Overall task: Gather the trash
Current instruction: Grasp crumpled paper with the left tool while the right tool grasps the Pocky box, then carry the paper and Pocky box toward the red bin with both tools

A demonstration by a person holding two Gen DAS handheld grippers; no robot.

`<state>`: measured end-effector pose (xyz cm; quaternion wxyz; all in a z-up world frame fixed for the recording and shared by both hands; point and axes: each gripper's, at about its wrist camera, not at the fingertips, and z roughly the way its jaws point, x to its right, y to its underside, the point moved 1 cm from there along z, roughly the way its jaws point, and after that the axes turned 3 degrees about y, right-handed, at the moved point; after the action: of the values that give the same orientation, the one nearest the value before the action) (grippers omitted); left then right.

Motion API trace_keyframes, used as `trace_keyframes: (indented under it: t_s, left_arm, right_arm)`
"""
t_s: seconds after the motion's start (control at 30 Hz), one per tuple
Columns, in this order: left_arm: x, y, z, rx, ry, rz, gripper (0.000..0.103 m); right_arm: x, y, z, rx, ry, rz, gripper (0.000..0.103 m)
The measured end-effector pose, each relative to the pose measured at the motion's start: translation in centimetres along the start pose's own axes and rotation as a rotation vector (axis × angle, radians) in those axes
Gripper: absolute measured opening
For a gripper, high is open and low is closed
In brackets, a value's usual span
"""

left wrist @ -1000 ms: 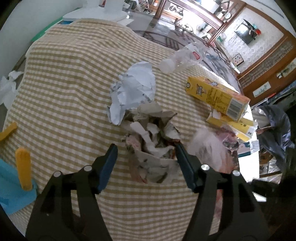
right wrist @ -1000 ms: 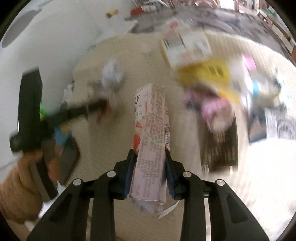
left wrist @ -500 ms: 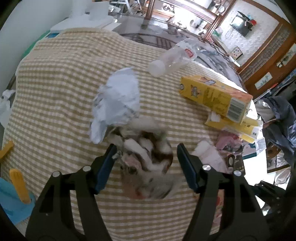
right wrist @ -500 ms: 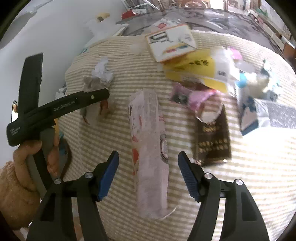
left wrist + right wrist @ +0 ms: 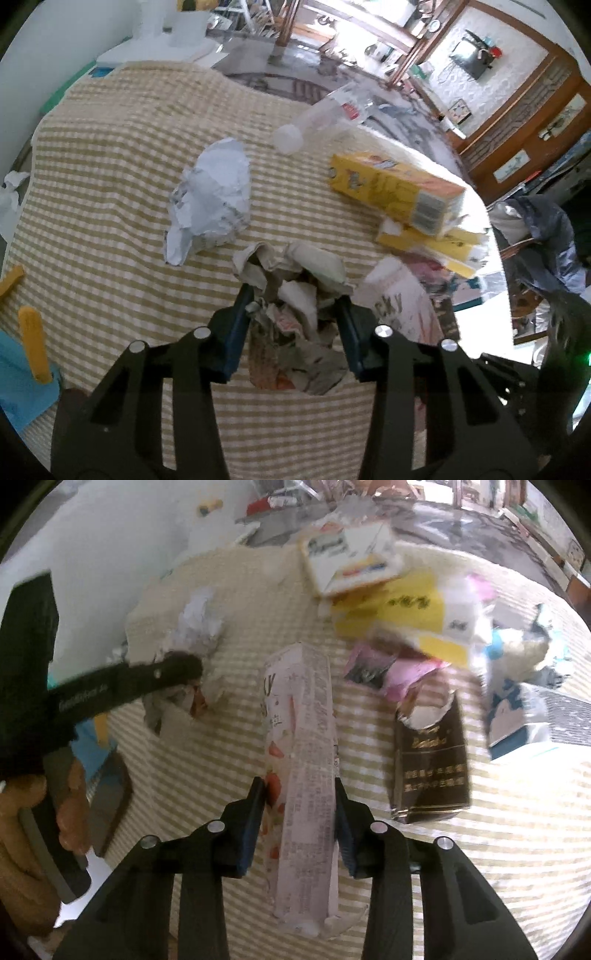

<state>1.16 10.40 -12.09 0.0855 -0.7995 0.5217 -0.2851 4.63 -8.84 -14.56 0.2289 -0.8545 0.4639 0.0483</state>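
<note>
Jaws of my left gripper (image 5: 293, 301) are pinched on a crumpled newspaper wad (image 5: 295, 314), both blue pads pressed into its sides above the checked cloth of the surface (image 5: 110, 177). Left of the wad on that cloth lies a crumpled white paper (image 5: 212, 195); beyond it a clear plastic bottle (image 5: 321, 118) lies on its side, and further right a yellow carton (image 5: 399, 192) rests on another yellow box. Over in my right wrist view, my left gripper appears at the left edge with the wad at its tip. Jaws of my right gripper (image 5: 300, 805) are clamped on a long pink carton (image 5: 304, 760), which points away from me over the surface. Just right of it lies a torn dark brown packet (image 5: 428, 760), with pink wrappers (image 5: 399, 672) and yellow boxes (image 5: 399, 609) behind, and a blue-and-white box (image 5: 517, 720) at the far right.
</note>
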Motion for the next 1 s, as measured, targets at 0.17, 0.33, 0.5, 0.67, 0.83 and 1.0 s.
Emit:
trace_keyframes:
  t_s: [0.17,0.33,0.5,0.67,0.83,1.0]
  left_arm:
    - [1.7,-0.6,-1.5,0.03,0.026,0.049,0.042]
    - [4.3,-1.3,-1.6,0.035,0.062,0.103,0.042]
    - [7.0,-1.0,-1.3,0.023,0.092,0.161,0.042]
    - [8.4,-0.6,-1.2,0.015,0.106,0.186,0.042]
    - [8.9,-0.3,-1.1,0.013,0.107,0.192,0.042]
    - [9.6,-0.1,-1.3,0.017,0.106,0.199,0.042]
  right_arm:
    - [1.8,-0.2,-3.5,0.096,-0.017,0.065,0.034]
    - [3.2,0.1,-6.6,0.178,-0.027,0.119,0.033]
    - [3.8,0.6,-8.7,0.241,-0.041,0.143,0.033]
    - [5.2,1.5,-9.7,0.264,-0.037,0.179,0.033]
    - [6.7,1.9,-10.7,0.295,-0.025,0.216,0.033]
    - [8.0,2.8,-12.0,0.323,-0.011,0.252,0.033]
